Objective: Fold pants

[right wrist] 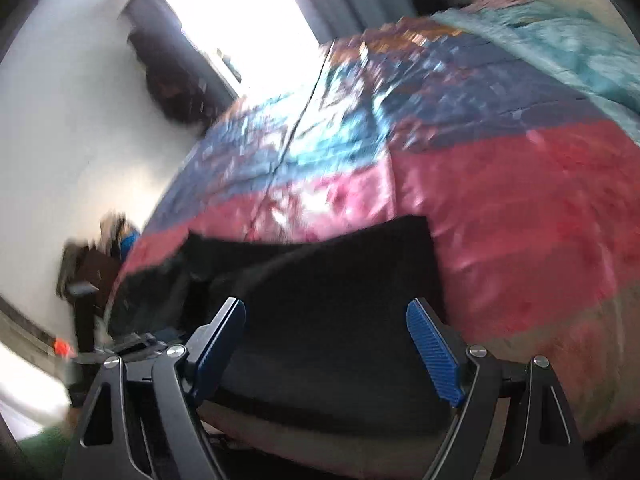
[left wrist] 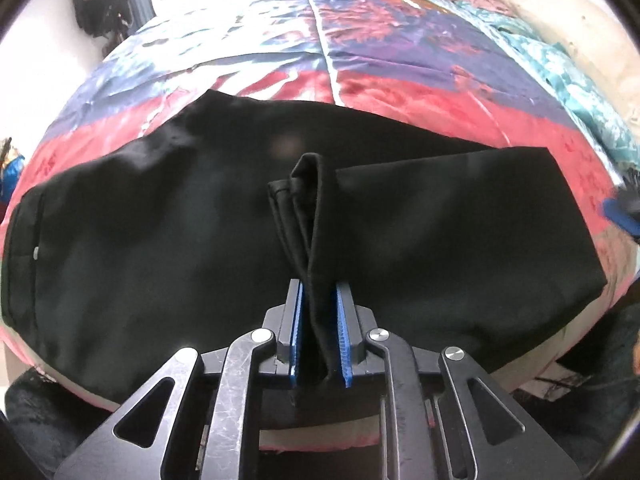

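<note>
Black pants (left wrist: 160, 220) lie spread on a colourful bedspread (left wrist: 400, 60), waistband end at the left. My left gripper (left wrist: 320, 292) is shut on a bunched fold of the pants' near edge, which stands up between the blue pads (left wrist: 344, 340). In the blurred right wrist view, my right gripper (right wrist: 326, 316) is open and empty, just above the right part of the pants (right wrist: 340, 280). The right gripper also shows at the far right edge of the left wrist view (left wrist: 624, 208).
The bed (right wrist: 520, 200) fills both views, with a teal blanket (left wrist: 560, 60) and a pillow (left wrist: 560, 12) at its far right. A bright window (right wrist: 248, 20) and dark furniture (right wrist: 176, 92) stand beyond the bed's left side. The bed's near edge lies just below the grippers.
</note>
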A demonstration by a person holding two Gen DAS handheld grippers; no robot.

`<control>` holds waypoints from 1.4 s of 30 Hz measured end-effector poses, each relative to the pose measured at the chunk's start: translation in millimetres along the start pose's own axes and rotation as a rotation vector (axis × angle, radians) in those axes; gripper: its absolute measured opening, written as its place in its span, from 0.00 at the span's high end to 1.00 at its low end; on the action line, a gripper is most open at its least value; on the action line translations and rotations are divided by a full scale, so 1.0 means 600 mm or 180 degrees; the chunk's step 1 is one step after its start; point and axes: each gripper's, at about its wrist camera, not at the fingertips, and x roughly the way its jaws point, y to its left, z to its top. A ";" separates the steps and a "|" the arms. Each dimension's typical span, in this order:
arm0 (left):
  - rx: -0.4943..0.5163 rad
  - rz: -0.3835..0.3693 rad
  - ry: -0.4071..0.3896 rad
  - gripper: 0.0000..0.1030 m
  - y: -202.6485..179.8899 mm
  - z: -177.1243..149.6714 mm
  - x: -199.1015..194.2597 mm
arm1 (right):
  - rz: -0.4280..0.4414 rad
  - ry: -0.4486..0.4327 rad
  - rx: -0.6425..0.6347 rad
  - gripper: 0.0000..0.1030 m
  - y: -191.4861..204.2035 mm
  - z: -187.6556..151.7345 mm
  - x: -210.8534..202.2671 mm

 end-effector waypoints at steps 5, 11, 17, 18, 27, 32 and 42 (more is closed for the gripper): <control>-0.0145 -0.0113 0.0044 0.73 0.020 -0.005 -0.003 | -0.0125 0.0628 -0.0452 0.19 0.006 -0.013 0.091; -0.0235 -0.0192 0.0009 0.71 0.025 -0.009 0.001 | 0.0090 0.0240 -0.0395 0.19 0.018 0.082 0.060; -0.0169 -0.0189 0.0021 0.69 0.022 -0.009 -0.001 | 0.0150 0.0621 0.0223 0.26 -0.057 0.083 0.136; -0.0168 -0.0199 0.0019 0.68 0.022 -0.010 -0.001 | 0.0148 0.0584 0.0212 0.26 -0.055 0.081 0.123; -0.0224 -0.0335 -0.0037 0.53 0.022 -0.016 0.000 | 0.0123 0.0618 -0.0135 0.16 0.001 -0.044 0.028; -0.0178 -0.0295 -0.0023 0.38 0.022 -0.013 -0.024 | -0.0042 0.0550 -0.0097 0.09 0.010 -0.071 0.037; -0.0695 0.0045 -0.0392 0.21 0.192 0.003 -0.084 | -0.0172 0.0379 0.0196 0.00 0.013 -0.068 0.051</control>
